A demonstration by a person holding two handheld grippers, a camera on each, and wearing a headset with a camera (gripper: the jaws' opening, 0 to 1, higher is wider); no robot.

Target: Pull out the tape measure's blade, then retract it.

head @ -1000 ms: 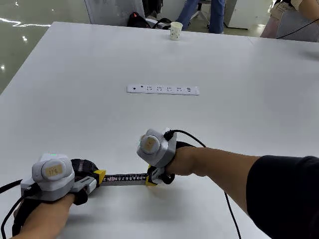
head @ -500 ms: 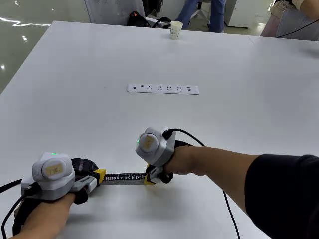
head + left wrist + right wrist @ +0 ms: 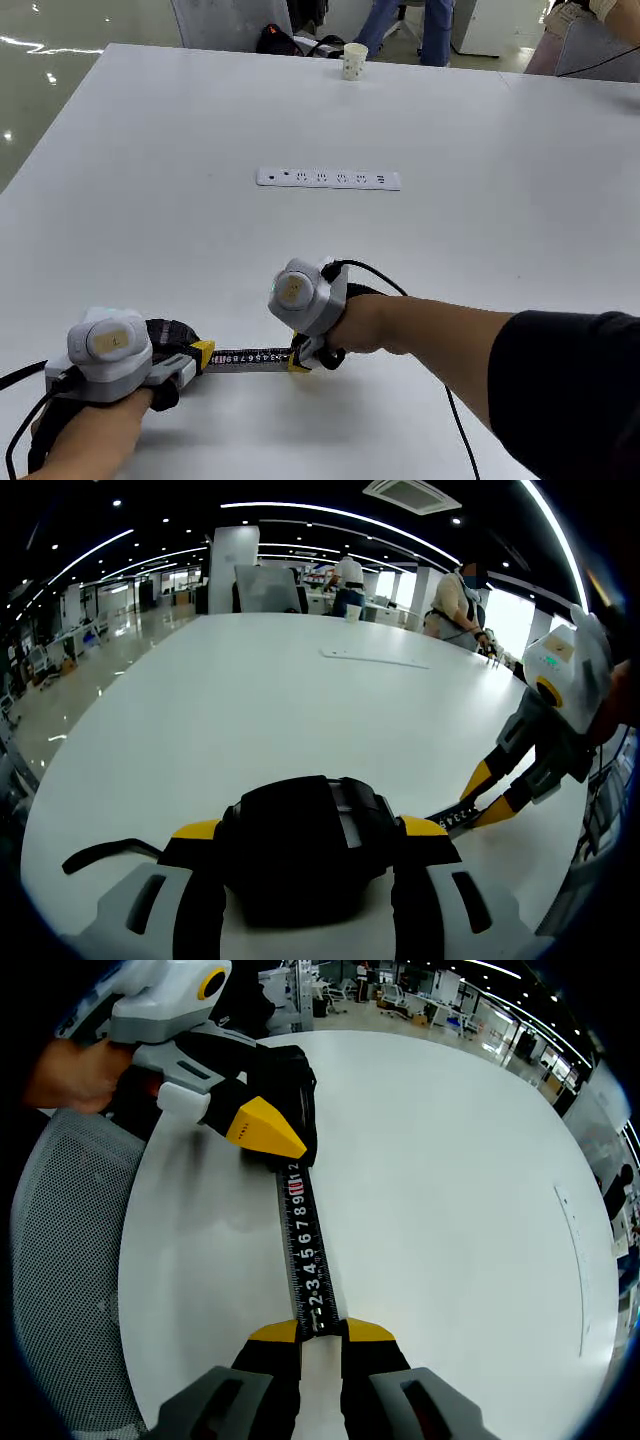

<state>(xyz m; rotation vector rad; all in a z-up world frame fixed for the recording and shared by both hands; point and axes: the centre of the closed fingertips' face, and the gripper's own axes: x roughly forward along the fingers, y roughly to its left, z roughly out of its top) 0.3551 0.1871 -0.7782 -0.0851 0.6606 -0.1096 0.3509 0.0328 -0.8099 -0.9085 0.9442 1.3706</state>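
Observation:
The black tape measure case [image 3: 172,340] [image 3: 305,855] [image 3: 285,1080] rests near the table's front edge, with my left gripper [image 3: 190,360] [image 3: 310,830] shut on its sides. A short length of numbered blade [image 3: 250,356] [image 3: 305,1255] [image 3: 452,818] runs right from the case, lying flat on the white table [image 3: 450,200]. My right gripper [image 3: 298,362] [image 3: 320,1332] is shut on the blade's free end, yellow fingertips [image 3: 272,1332] pinched over it. In the left gripper view the right gripper [image 3: 490,795] shows at the right.
A white power strip [image 3: 327,179] lies in the middle of the table and a paper cup [image 3: 352,61] stands at the far edge. People and chairs stand beyond the table. A black cable [image 3: 400,290] trails along the right arm.
The right gripper has drifted left toward the case with the blade end in it, so the exposed blade is shorter. The left gripper and case have stayed in place.

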